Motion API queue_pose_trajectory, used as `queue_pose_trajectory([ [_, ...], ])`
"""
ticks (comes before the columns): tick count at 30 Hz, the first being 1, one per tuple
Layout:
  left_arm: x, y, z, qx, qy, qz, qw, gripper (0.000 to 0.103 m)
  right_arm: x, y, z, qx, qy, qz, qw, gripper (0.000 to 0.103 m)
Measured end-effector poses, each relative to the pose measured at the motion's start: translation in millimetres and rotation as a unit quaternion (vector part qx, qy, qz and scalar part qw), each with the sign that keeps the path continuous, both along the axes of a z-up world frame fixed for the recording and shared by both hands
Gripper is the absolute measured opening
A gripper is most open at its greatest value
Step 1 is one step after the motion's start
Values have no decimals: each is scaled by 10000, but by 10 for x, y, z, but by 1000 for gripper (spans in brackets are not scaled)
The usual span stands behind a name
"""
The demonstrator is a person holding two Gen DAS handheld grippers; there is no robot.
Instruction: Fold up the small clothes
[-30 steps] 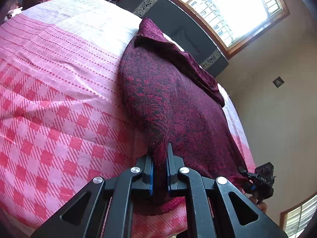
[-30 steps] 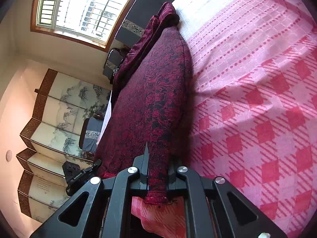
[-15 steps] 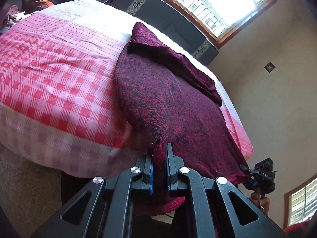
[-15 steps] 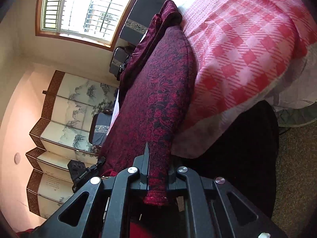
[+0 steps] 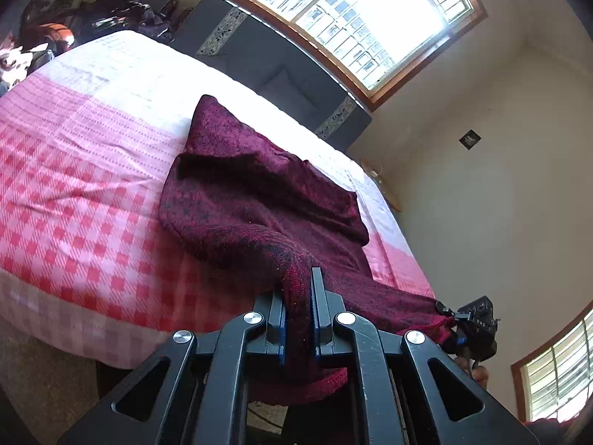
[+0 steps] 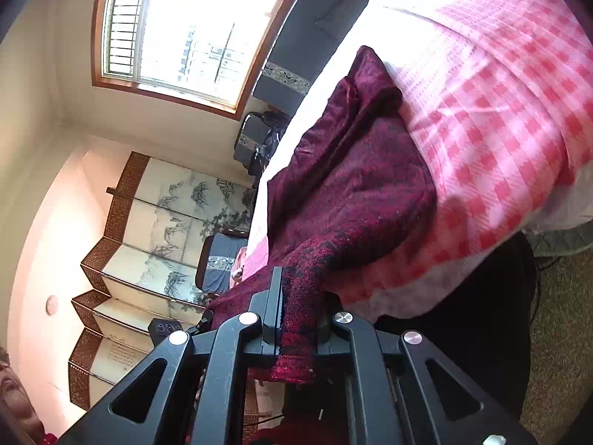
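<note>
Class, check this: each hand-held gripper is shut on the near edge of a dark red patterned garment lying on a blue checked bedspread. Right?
Not quite. The bedspread is pink and white checked, as the left wrist view shows. Each hand-held gripper, left and right, is indeed shut on the dark red garment.

My left wrist camera looks along its fingers from just off the bed's near edge, toward the far window. My right wrist camera, rolled sideways, faces likewise; both share the maroon garment up close.
</note>
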State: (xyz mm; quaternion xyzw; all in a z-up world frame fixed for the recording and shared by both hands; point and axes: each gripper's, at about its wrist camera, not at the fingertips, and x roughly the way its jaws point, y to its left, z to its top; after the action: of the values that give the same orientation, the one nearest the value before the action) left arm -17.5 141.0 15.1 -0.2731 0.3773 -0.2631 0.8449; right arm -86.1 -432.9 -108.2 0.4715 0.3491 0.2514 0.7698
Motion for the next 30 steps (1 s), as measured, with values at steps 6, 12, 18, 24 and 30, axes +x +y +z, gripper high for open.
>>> queue_pose_trajectory([
  [6,817,-115,279,-214,-81,146,9996,10,781,-66,357,-284,-254,72,9992,10],
  [12,1638,-196,53,-214,260,498,9982,10,1584,-158,253,-252,-68,52,9996,10],
  [18,2056,-287,-200,130,353,703,9968,10,2103,-209,-54,-177,304,56,9994,11],
  [24,2334,-339,-466,423,456,822,9947,12,2390,-197,-291,-100,480,13,9988,12],
  [30,2394,-277,-542,312,437,1021,9933,41,2555,-157,-406,-185,547,-8,9983,16],
])
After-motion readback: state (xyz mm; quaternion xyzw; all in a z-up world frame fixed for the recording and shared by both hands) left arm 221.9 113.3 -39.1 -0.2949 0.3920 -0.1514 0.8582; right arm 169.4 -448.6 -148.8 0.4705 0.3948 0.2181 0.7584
